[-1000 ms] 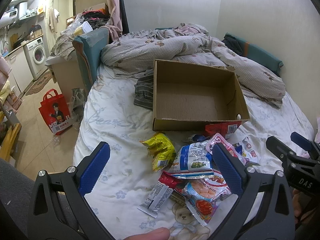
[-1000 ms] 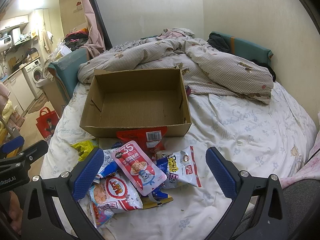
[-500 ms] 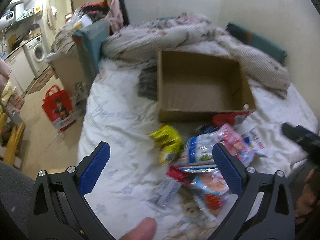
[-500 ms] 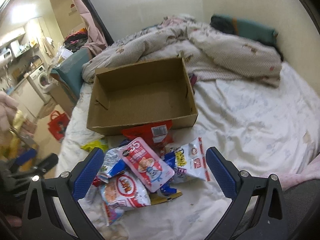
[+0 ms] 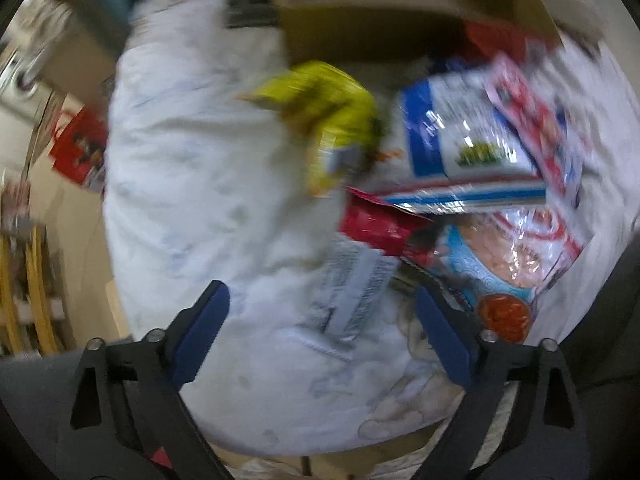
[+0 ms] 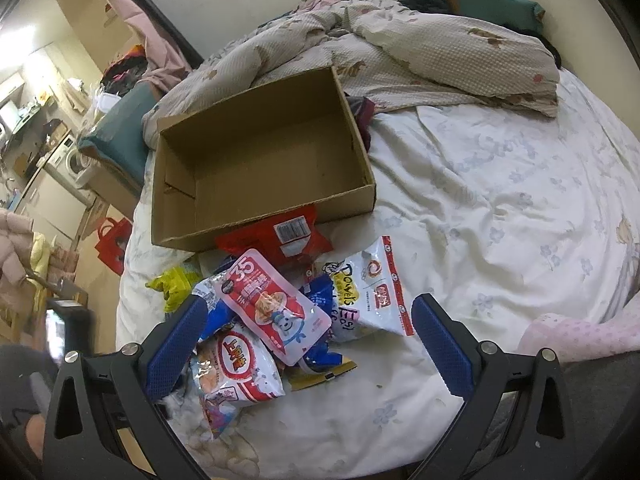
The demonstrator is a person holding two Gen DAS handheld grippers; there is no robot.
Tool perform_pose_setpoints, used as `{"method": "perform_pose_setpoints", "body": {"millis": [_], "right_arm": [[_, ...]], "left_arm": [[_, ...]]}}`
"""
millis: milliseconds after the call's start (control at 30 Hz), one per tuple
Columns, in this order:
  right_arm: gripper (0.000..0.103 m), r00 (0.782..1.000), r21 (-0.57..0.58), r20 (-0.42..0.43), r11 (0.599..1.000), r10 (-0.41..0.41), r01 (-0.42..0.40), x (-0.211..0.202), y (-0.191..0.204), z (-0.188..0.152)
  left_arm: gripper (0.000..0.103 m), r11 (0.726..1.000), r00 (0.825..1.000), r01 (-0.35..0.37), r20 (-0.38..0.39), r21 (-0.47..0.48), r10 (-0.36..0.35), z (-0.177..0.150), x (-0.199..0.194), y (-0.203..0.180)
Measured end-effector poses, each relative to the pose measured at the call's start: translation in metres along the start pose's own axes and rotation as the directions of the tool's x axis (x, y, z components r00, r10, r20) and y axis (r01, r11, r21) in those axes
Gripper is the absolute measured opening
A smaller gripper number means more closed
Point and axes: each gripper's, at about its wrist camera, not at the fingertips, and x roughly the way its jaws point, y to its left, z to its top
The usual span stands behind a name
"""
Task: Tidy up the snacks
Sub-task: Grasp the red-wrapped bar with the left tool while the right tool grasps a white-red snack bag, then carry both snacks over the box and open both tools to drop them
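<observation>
An empty cardboard box (image 6: 264, 168) sits on the bed; its blurred front wall shows in the left wrist view (image 5: 360, 32). A pile of snack packets lies in front of it: a red packet (image 6: 280, 236), a pink packet (image 6: 272, 304), a white packet (image 6: 372, 288), a yellow packet (image 6: 172, 284) (image 5: 332, 112), a blue-and-white packet (image 5: 464, 136) and a grey-white sachet (image 5: 356, 292). My left gripper (image 5: 320, 332) is open, low over the sheet, with the sachet between its fingers. My right gripper (image 6: 308, 344) is open above the pile.
A crumpled quilt (image 6: 400, 40) lies behind the box. The white bedsheet (image 6: 500, 200) spreads to the right. A red bag (image 6: 112, 244) stands on the floor left of the bed. The bed's left edge (image 5: 116, 200) drops to the floor.
My left gripper has dropped fast and pitched down toward the packets; its view is now blurred and close. My right gripper has tilted and come slightly nearer the pile. Both stay open.
</observation>
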Motion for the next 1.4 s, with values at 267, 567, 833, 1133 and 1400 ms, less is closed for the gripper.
{"method": "perform_pose_setpoints", "body": {"millis": [267,567,833,1133,1400], "right_arm": [[0.103,0.999,0.015,-0.047,1.000,0.023,-0.023,0.008,-0.003,-0.001],[0.082,0.883,0.262,-0.388,0.950,0.264,-0.169,0.060,0.001,-0.035],[0.073,0.837,0.460,-0.421,0.878,0.350,-0.136,0.097,0.015,-0.069],[0.031,0.875,0.482,-0.363,0.869,0.319,-0.116,0.100,0.014,-0.071],[0.024,0.859,0.450,-0.331,0.865,0.392,-0.221,0.043,0.003,-0.067]], "left_arm": [[0.032,0.998,0.998,0.051,-0.033,0.046,-0.050,0.007,0.016,-0.011],[0.030,0.988,0.994,0.110,0.001,-0.111,-0.111,-0.007,-0.018,0.005],[0.029,0.969,0.991,0.130,0.060,-0.209,-0.120,-0.006,-0.036,0.027],[0.029,0.962,0.982,0.177,0.099,-0.208,-0.159,-0.005,-0.045,0.026],[0.029,0.955,0.979,0.185,0.122,-0.233,-0.160,-0.004,-0.051,0.036]]}}
